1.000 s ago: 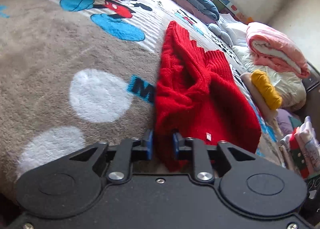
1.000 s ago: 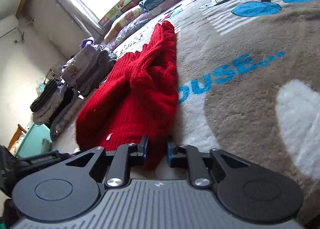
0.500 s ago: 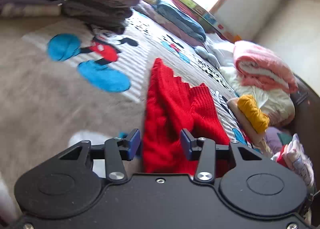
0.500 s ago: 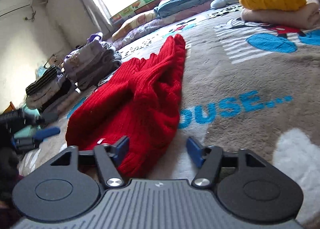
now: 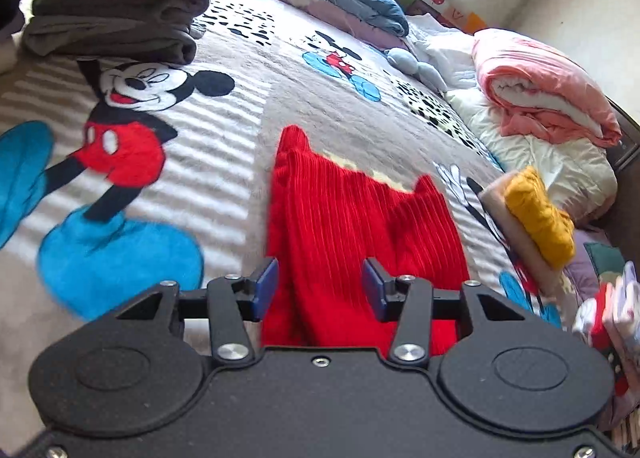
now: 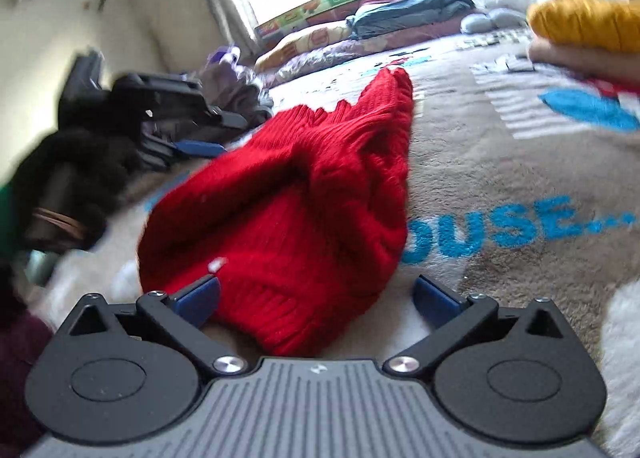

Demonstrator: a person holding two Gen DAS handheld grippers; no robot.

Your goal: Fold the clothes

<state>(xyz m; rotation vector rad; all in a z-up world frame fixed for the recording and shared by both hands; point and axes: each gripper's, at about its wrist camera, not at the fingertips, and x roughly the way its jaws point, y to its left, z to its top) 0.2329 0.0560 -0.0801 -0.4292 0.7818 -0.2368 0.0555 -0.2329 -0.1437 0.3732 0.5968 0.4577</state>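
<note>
The red ribbed knit sweater point(image 5: 352, 242) is lying folded on the bed's grey plush blanket with cartoon mouse print point(image 5: 224, 161), stretching straight ahead of both tools. The left tool point(image 5: 318, 290) is hanging over the sweater's near end with its blue pads point(image 5: 266, 286) standing spread, the knit showing between them and neither pad pressing it. The right tool point(image 6: 316, 294) is opening its jaws wide; the sweater's rounded near edge is sitting between the blue pads point(image 6: 434, 300), the left-hand pad lying against or just over the knit and the right-hand pad well clear of it, over bare blanket. Off to the right of the left tool, a mustard yellow knit bundle point(image 5: 538, 217) is resting on a beige folded cloth point(image 5: 516, 238). Beyond the left tool's left side, a stack of folded grey-brown garments point(image 5: 116, 21) is sitting on the blanket.
</note>
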